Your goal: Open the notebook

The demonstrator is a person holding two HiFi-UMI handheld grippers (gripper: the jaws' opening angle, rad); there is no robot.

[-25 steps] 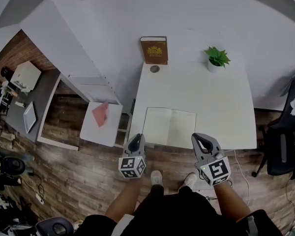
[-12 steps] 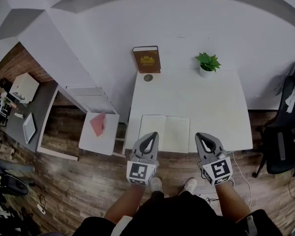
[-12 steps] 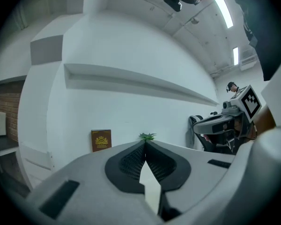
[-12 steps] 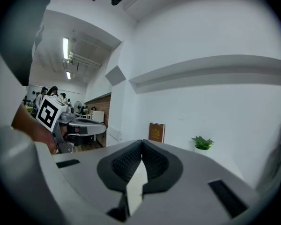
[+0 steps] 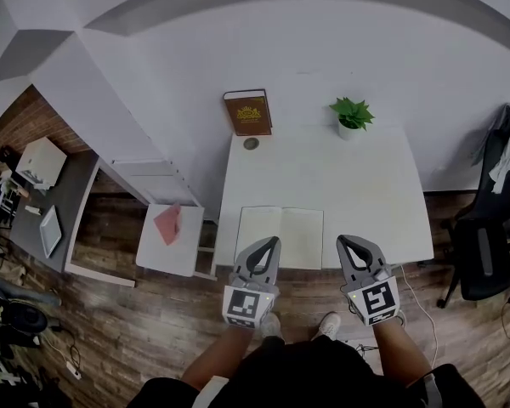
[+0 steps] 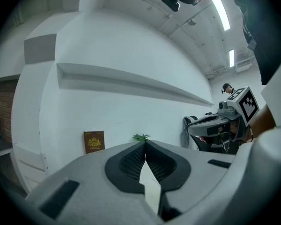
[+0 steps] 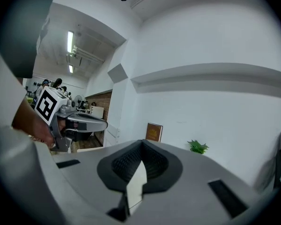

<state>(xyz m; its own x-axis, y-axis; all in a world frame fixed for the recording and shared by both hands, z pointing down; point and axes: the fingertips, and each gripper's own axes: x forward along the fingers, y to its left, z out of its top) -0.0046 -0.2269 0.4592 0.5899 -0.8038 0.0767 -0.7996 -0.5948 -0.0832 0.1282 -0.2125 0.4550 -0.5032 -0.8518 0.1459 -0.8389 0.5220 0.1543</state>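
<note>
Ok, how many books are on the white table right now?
2: the open notebook lying at the near edge, and a brown book standing against the wall at the far left corner.

Two tools (image 5: pixel 270 243) (image 5: pixel 344 243), one notebook (image 5: pixel 280 236), one plant (image 5: pixel 351 113), one book (image 5: pixel 247 113).

Cream notebook (image 5: pixel 280 237), white table (image 5: pixel 370 185), brown gold-crested book (image 5: pixel 247 113), green plant (image 5: pixel 351 110), brown wood-plank floor (image 5: pixel 153 313)
</note>
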